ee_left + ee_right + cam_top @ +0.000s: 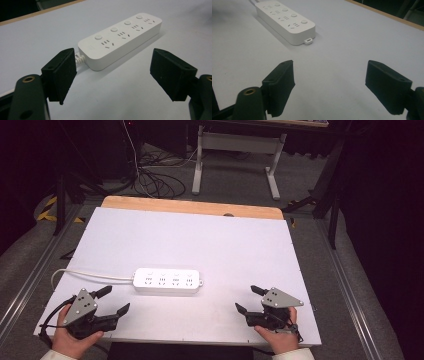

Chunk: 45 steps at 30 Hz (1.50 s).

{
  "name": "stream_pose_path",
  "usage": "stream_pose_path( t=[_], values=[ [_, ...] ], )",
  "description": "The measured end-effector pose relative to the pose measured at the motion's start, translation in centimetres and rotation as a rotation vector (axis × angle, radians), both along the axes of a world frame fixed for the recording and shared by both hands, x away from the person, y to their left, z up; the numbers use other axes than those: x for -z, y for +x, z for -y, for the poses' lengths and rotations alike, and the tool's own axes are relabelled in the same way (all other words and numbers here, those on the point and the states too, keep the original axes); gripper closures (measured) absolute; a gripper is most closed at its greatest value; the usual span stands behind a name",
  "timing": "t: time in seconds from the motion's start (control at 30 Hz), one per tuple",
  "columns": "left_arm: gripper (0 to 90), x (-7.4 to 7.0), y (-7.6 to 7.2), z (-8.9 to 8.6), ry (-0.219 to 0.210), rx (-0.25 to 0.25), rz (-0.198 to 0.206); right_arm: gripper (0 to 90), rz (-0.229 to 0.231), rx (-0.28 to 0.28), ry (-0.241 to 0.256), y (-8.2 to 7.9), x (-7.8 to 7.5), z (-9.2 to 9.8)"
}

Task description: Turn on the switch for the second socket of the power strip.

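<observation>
In the high view, one strip lies a little nearer the table's front edge than its middle, its single cord running off toward the left edge. Two grippers rest near the front corners: the left gripper and the right gripper, both with jaws spread and empty.

The left gripper view adds detail: four sockets on the strip, each with a round button, and the cord's ribbed collar at the near end.

The right gripper view shows the strip's other end, where one small tab sticks out.
</observation>
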<state>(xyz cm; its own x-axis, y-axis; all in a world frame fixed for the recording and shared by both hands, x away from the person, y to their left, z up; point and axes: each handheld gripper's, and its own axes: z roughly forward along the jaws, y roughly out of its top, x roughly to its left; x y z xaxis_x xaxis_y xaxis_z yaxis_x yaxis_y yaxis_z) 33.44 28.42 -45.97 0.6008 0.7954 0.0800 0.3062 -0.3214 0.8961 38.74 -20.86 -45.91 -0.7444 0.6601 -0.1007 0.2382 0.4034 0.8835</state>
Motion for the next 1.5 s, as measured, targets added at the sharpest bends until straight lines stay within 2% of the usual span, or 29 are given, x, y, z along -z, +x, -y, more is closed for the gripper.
stream_pose_path(
  t=[0.13, 0.27, 0.37, 0.5, 0.63, 0.8, 0.93, 1.03, 1.17, 1.33, 1.5],
  values=[
    [19.1, 0.0, 0.0, 0.0, 0.013, 0.005, -0.006, 26.5, -0.001, -0.009, 0.0, 0.0, 0.0, 0.0],
    [18.0, -0.2, -0.1, 0.1, 0.008, 0.014, -0.003, 26.6, -0.004, -0.012, 0.001, 0.0, 0.0, 0.0],
    [17.9, -0.2, -0.1, 0.0, 0.0, 0.008, -0.009, 26.6, -0.002, -0.012, 0.003, 0.0, 0.0, 0.0],
    [15.3, -0.4, -0.2, -0.1, -0.031, -0.02, -0.047, 26.8, -0.005, -0.012, 0.0, -0.1, 0.1, -0.1],
    [15.3, -0.6, -0.2, -0.1, -0.042, -0.015, -0.049, 27.4, -0.002, -0.013, 0.0, 0.0, 0.1, -0.1],
    [17.3, -0.7, -0.2, 0.1, -0.026, -0.015, -0.038, 28.3, -0.002, -0.009, 0.003, 0.0, 0.1, -0.1],
    [17.6, -1.0, -0.1, 0.1, -0.057, -0.017, -0.055, 32.3, 0.001, -0.02, 0.015, 0.0, 0.1, 0.0],
    [21.5, -1.3, 0.0, 0.1, -0.052, -0.006, -0.06, 34.2, 0.009, -0.032, 0.009, -0.1, 0.0, -0.1],
    [21.5, -1.6, 0.2, 0.5, -0.026, -0.013, -0.062, 34.2, 0.008, -0.026, 0.012, -0.2, 0.0, -0.2],
    [21.6, -2.1, 0.4, 0.8, -0.011, -0.015, -0.057, 35.2, -0.02, -0.025, 0.032, 0.0, 0.1, -0.1],
    [22.4, -2.7, 0.9, 1.1, -0.004, -0.015, -0.056, 37.4, -0.022, -0.033, 0.027, -0.1, 0.0, -0.2]
  ],
)
